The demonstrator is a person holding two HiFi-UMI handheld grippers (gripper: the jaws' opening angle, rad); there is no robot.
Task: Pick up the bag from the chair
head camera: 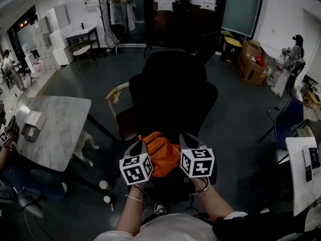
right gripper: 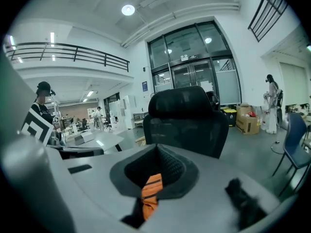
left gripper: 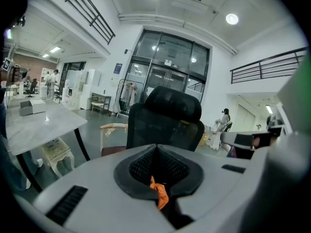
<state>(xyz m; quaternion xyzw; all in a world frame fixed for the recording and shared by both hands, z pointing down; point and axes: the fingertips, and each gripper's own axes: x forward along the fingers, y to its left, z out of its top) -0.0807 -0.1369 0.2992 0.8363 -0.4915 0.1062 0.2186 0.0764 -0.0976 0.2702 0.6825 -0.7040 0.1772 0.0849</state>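
Note:
An orange bag [head camera: 161, 151] hangs between my two grippers in front of the black office chair [head camera: 170, 92]. My left gripper [head camera: 139, 149] is shut on a pinch of the bag's orange fabric [left gripper: 159, 193] at its left side. My right gripper [head camera: 189, 145] is shut on an orange strap [right gripper: 151, 194] of the bag at its right side. Both grippers point at the chair's backrest [left gripper: 165, 125], which stands a short way ahead. The chair's seat is hidden under the bag and grippers.
A marble-topped table [head camera: 55, 127] stands to the left with a small box [head camera: 33, 122] on it. A wooden chair [head camera: 119, 112] sits beside the office chair. A blue chair [head camera: 290, 120] and a white table [head camera: 306, 169] are at the right. Cardboard boxes [head camera: 252, 62] lie beyond.

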